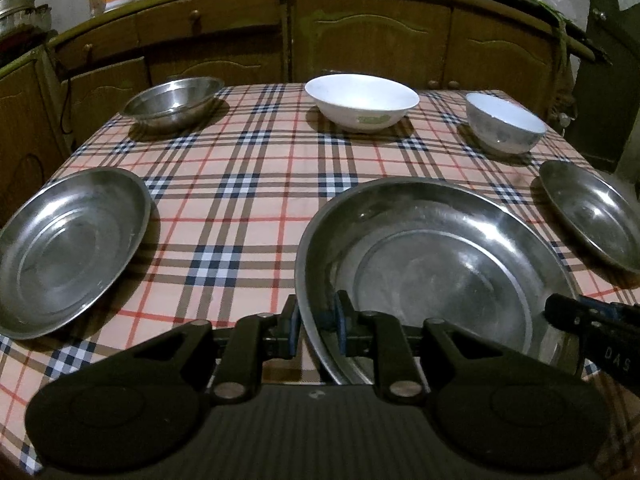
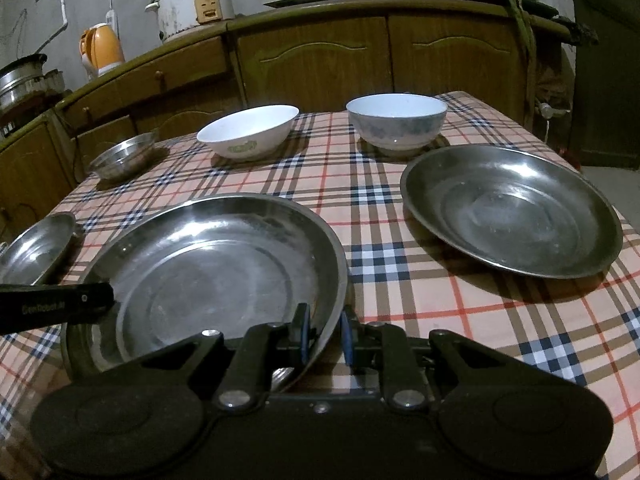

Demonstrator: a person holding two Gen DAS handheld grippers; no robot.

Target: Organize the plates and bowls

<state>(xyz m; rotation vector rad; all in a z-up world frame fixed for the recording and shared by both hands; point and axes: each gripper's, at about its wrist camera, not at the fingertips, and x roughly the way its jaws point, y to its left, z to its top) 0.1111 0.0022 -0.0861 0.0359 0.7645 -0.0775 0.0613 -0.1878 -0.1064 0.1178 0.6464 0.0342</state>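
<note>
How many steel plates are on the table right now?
3. The big middle plate is gripped at its rim by both the left gripper and right gripper; the left plate and right plate lie flat beside it.

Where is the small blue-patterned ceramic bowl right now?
The small blue-patterned ceramic bowl sits at the table's far right, just behind the right-hand steel plate, with the plain white bowl to its left.
</note>
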